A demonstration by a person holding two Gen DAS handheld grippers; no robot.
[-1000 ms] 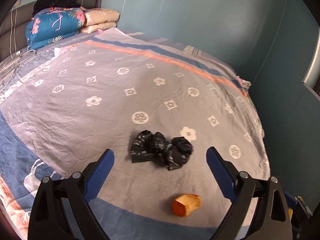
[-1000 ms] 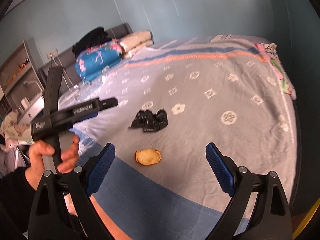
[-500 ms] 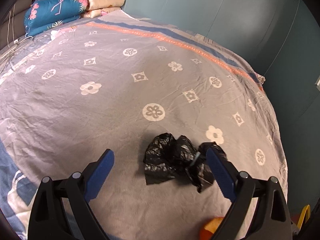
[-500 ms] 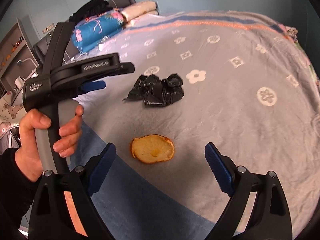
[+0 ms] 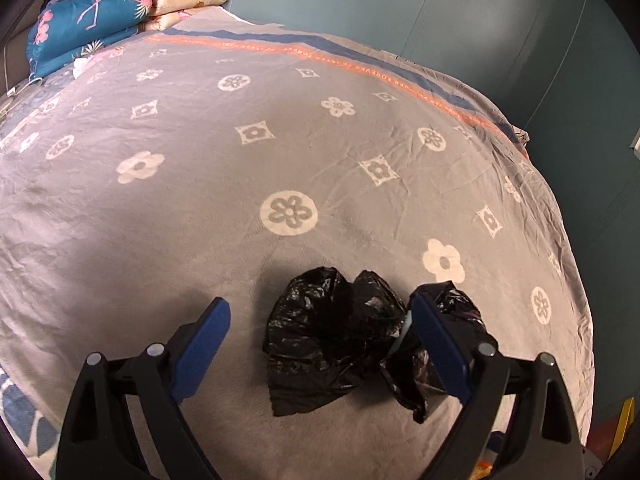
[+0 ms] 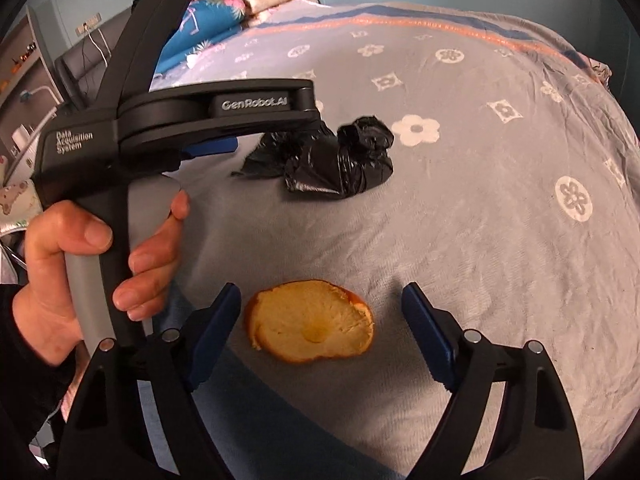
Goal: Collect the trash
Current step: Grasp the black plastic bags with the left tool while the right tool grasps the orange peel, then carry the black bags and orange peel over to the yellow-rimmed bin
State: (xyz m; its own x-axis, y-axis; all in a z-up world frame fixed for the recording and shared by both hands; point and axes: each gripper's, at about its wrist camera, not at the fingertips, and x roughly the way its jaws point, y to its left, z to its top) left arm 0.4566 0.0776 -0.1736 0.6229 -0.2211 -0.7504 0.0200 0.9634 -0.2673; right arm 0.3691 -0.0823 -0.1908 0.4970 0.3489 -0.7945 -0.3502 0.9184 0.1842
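I had both tools low over the grey flower-patterned bedspread (image 5: 280,152). My left gripper (image 5: 320,344) stood apart and was closing, the crumpled black plastic bag (image 5: 332,340) lying between its jaws, unpinched (its right blue pad seemed to overlap the bag's far lobe). My right gripper (image 6: 320,332) was also apart and closing, the round orange-crusted bread piece (image 6: 310,334) between its jaws, near the bed's edge. I judged this the grasping step; next, both needed to close firmly before lifting.
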